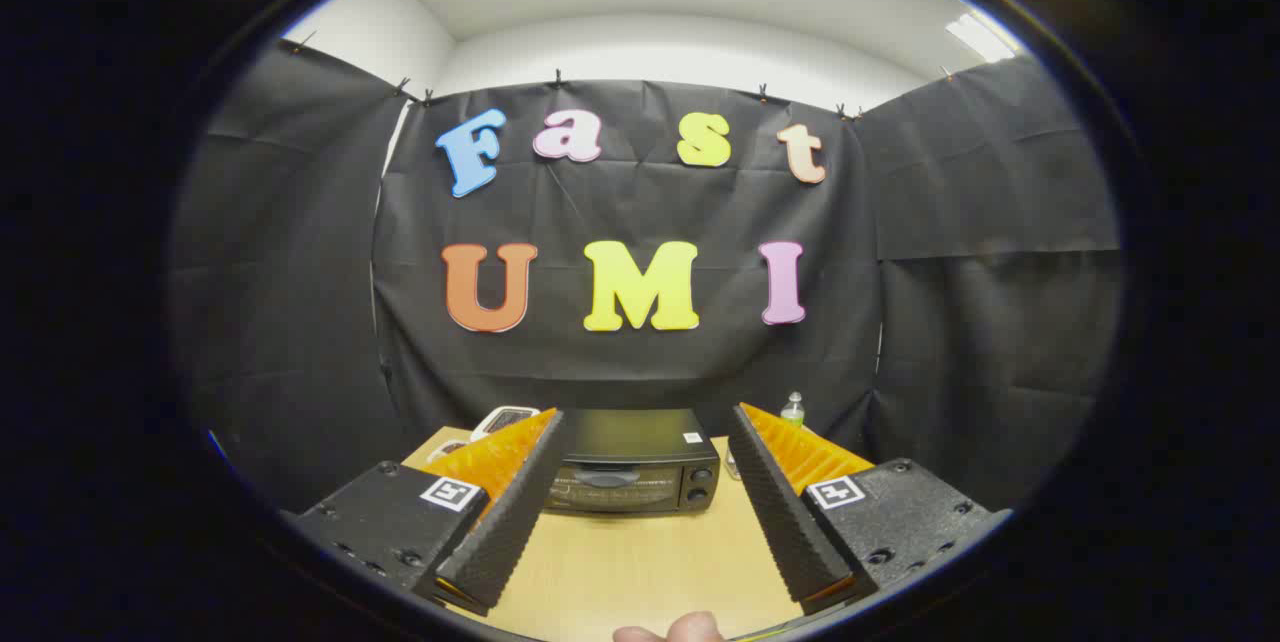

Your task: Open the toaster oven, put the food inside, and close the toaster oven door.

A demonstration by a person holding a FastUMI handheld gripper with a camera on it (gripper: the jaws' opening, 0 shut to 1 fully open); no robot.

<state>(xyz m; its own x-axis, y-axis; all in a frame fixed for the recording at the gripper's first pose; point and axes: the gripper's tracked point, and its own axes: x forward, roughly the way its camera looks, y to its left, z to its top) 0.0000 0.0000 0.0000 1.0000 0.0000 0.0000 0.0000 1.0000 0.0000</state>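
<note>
We held the tool (645, 502) wide apart, grasping nothing, above the pale wooden desk (640, 562). Beyond its fingers (505, 512), framed between them, sat the black boxy toaster oven (632, 470) with its glass door closed, near the far desk edge. A white device (503, 419) lay left of it, and a small clear bottle with a green cap (792, 409) stood to its right. A fingertip (690, 628) showed at the near desk edge.

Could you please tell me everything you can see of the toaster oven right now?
The toaster oven is a small black box with a flat top bearing a small white sticker, a dark glass door with a handle along its upper edge, and two knobs at its right. Its door is shut. It stands upright on the wooden table, beyond the open gripper, untouched.
</note>
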